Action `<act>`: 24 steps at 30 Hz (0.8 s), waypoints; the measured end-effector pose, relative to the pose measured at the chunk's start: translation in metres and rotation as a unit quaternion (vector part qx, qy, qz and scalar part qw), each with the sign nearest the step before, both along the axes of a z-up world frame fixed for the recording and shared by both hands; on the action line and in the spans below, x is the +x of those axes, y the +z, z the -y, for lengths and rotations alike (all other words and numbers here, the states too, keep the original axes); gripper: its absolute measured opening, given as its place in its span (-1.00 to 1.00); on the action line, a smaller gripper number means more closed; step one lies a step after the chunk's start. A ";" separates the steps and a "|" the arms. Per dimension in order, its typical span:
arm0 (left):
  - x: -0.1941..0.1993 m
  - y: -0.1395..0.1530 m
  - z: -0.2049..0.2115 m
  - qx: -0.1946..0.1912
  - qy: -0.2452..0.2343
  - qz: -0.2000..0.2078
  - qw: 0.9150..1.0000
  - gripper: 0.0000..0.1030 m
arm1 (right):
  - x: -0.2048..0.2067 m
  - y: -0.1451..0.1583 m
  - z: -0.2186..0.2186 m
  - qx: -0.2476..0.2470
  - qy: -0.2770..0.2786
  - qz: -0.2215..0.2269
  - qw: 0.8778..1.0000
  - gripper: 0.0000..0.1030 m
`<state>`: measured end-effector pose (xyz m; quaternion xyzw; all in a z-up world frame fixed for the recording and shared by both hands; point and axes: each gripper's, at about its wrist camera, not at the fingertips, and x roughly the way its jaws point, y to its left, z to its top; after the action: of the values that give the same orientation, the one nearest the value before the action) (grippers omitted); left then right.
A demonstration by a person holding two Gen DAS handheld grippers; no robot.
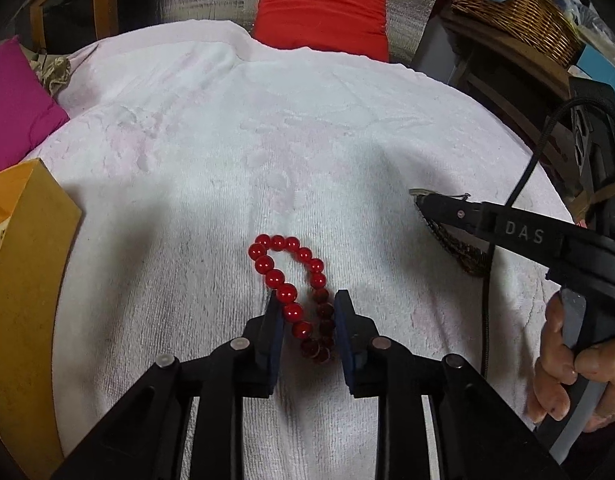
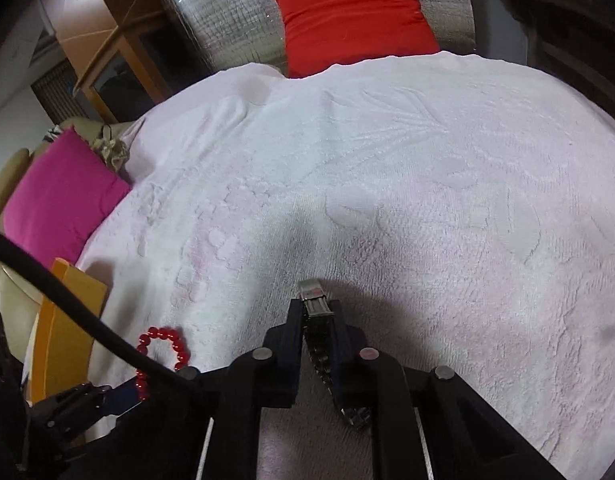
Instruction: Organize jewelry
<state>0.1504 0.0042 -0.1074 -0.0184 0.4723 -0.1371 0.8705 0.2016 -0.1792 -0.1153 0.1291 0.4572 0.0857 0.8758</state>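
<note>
Red bead bracelet (image 1: 297,294) lies on the towel (image 1: 267,160), long axis 11-to-5, lower half between the part-open left gripper (image 1: 307,316) fingers; right gripper (image 2: 316,312) is clamped on the metal watch band (image 2: 321,332) at 3 o'clock.

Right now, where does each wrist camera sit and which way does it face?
Left wrist: on the left gripper, facing forward over the red bead bracelet; right gripper and hand show.
Right wrist: on the right gripper, its fingers closed on a metal watch band.
Shared: bracelet, white towel, red cushion.
</note>
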 end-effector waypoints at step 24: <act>-0.020 0.022 0.036 0.047 -0.046 0.070 0.995 -0.79 | -0.030 0.013 0.067 0.130 -0.033 -0.017 0.991 -0.77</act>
<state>0.1303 -0.0320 -0.0850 0.0536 0.4163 -0.1556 0.8942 0.1721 -0.2467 -0.1019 0.2581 0.4522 0.1129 0.8462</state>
